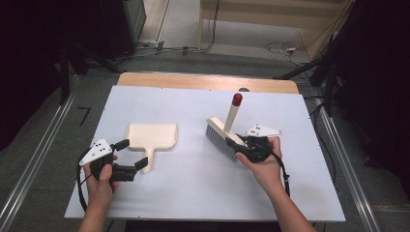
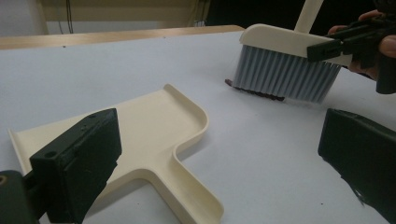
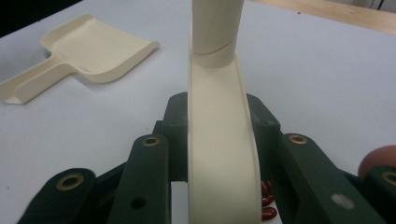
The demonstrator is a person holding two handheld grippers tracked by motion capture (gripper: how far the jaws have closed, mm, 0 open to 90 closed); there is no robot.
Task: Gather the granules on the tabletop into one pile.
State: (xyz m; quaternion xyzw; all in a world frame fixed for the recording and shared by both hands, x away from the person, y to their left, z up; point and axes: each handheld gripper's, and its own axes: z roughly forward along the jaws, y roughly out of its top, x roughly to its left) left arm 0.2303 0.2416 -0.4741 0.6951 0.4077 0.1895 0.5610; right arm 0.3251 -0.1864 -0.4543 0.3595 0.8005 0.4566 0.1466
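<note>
A cream dustpan [image 1: 151, 137] lies flat left of the table's centre, its handle pointing toward the near edge. My left gripper [image 1: 131, 153] is open beside that handle. In the left gripper view the dustpan handle [image 2: 187, 186] runs between the spread jaws, untouched. A cream brush [image 1: 223, 137] with grey bristles and a red-tipped handle [image 1: 237, 99] stands on its bristles right of centre. My right gripper [image 1: 240, 145] is shut on the brush head [image 3: 219, 154], one jaw on each side. Small red beans [image 2: 254, 91] lie under the bristles, and the beans [image 3: 266, 200] also show below the brush head.
The white table top [image 1: 193, 183] has bare room in front and at the far side. A wooden strip [image 1: 208, 82] runs along its far edge. Cables [image 1: 280, 47] lie on the floor beyond, and metal rails [image 1: 38, 159] flank the table.
</note>
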